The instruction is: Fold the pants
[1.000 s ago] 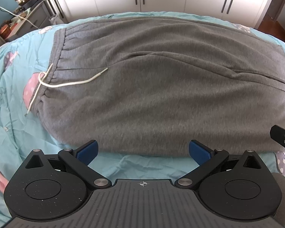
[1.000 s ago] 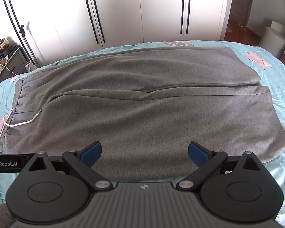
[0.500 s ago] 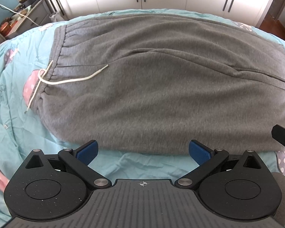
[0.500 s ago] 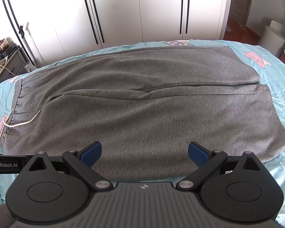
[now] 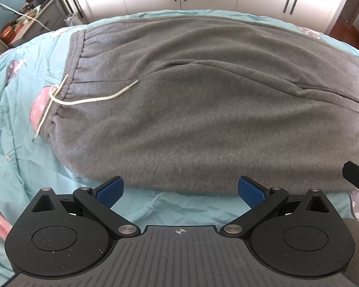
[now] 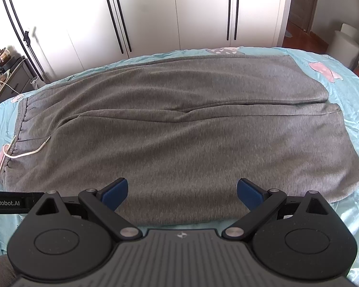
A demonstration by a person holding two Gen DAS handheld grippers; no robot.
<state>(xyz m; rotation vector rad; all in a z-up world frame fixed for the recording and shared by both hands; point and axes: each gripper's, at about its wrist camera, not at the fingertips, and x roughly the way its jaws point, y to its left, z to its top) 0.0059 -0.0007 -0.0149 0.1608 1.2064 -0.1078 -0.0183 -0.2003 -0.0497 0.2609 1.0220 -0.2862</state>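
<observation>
Grey sweatpants point(image 5: 203, 110) lie flat across a bed, waistband at the left with a white drawstring point(image 5: 83, 100), both legs running to the right. They also show in the right wrist view point(image 6: 179, 138), with the leg cuffs at the right. My left gripper point(image 5: 180, 190) is open and empty, just short of the pants' near edge by the waist end. My right gripper point(image 6: 182, 191) is open and empty, over the near edge of the near leg. A black part of the right gripper shows at the left wrist view's right edge point(image 5: 357, 177).
The bed has a light blue cover point(image 5: 16, 124) with pink and grey prints. White wardrobe doors point(image 6: 167, 14) stand behind the bed. A grey side cabinet point(image 5: 33, 16) with jars and a cable is at the far left. A white bin point(image 6: 344, 45) stands at the far right.
Both grippers have drawn back slightly toward me. The pants sit a little farther from the left fingertips. Nothing was taken hold of.
</observation>
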